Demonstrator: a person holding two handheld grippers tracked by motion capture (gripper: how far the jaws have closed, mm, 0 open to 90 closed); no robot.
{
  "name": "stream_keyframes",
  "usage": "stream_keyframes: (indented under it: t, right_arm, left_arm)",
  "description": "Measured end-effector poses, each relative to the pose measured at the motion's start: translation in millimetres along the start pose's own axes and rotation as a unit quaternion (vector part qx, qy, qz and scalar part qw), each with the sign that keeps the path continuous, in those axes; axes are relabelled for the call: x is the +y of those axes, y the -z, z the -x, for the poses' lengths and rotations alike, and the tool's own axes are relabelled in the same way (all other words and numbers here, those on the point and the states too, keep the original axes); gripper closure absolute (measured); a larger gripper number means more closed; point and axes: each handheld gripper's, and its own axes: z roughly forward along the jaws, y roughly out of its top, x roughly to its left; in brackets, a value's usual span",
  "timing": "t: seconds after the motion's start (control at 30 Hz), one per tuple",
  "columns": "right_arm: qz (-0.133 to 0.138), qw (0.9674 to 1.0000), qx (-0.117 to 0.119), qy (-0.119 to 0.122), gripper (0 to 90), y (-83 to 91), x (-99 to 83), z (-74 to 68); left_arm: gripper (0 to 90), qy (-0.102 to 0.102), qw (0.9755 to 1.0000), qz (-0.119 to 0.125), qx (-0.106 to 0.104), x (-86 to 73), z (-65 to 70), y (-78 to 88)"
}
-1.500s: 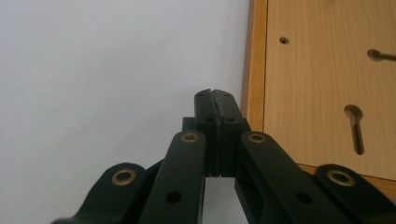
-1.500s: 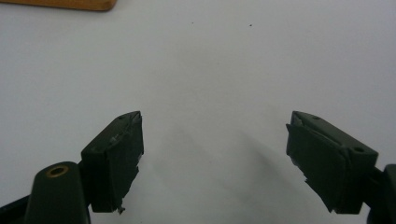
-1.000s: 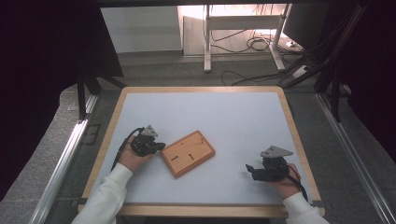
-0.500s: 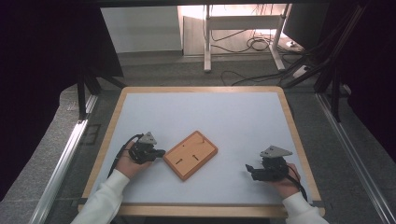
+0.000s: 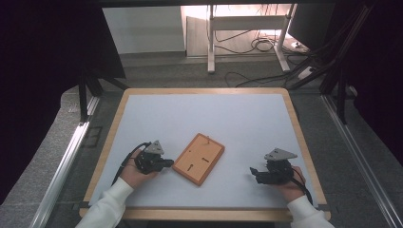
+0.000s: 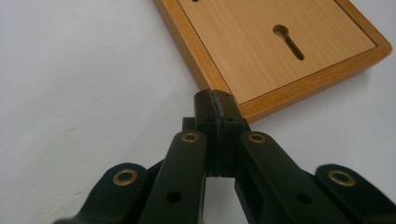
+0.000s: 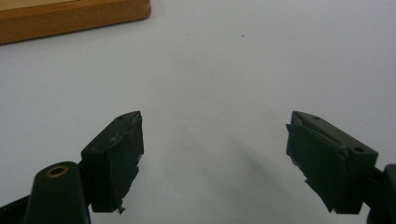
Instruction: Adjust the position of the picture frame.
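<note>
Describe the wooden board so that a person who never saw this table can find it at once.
Start from the white table with its wooden rim. Near the middle of its front half, between the left gripper and the right gripper, lies the wooden board, flat and turned at an angle. It is orange-brown, with a raised border and keyhole-shaped slots.

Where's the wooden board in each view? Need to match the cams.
High view: wooden board lies at table centre, between the grippers.
Left gripper view: top right, beyond the shut left gripper.
Right gripper view: a corner at top left.
Shared landmark: the white table.
</note>
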Motion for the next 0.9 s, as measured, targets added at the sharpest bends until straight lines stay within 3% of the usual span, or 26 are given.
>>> stream_keyframes:
  t: [0.47, 0.9]
  right_arm:
    - [0.0, 1.0, 0.0, 0.0, 19.4, 0.0, 0.4, 0.4]
    - [-0.001, 1.0, -0.001, 0.002, 19.4, -1.4, 0.7, 0.2]
  left_arm:
    - [90.0, -0.018, 0.9995, 0.0, -0.025, 9.8, 17.1, -5.9]
    - [90.0, -0.016, 0.9989, 0.006, -0.043, 14.4, 22.5, -12.6]
